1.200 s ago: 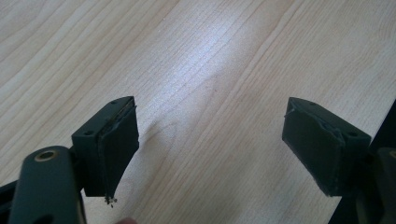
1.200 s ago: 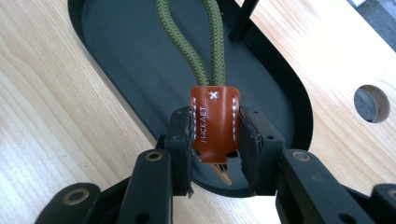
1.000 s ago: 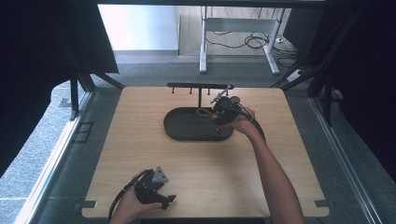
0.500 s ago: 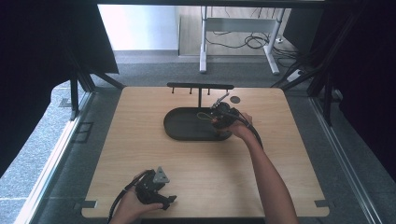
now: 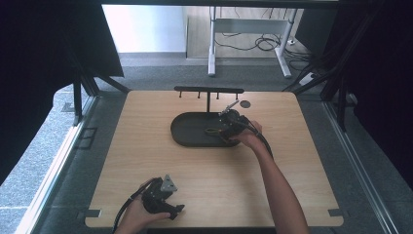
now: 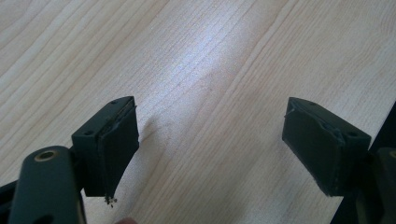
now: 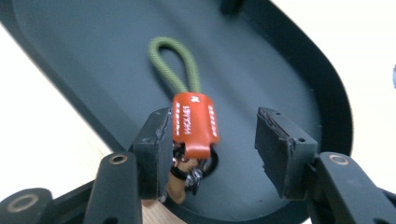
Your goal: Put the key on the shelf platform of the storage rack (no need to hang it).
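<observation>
The right gripper's (image 7: 212,149) fingers (image 7: 280,149) have just been opening, about half apart, and the orange key fob (image 7: 195,123) lies loose on the dark oval tray (image 7: 280,60), against the nine-o'clock pad. To finish well, I'd open wider and lift straight up so nothing snags its green loop (image 7: 175,63) at twelve o'clock. The left gripper (image 6: 212,149) rests wide open and empty over the wooden table (image 6: 210,60).

orange keychain tag (image 7: 194,122), green cord loop (image 7: 176,63), dark tray (image 7: 275,56)

The left gripper (image 6: 212,154) holds its fingers (image 6: 116,144) wide apart — bare wooden table (image 6: 210,60) between them.
</observation>
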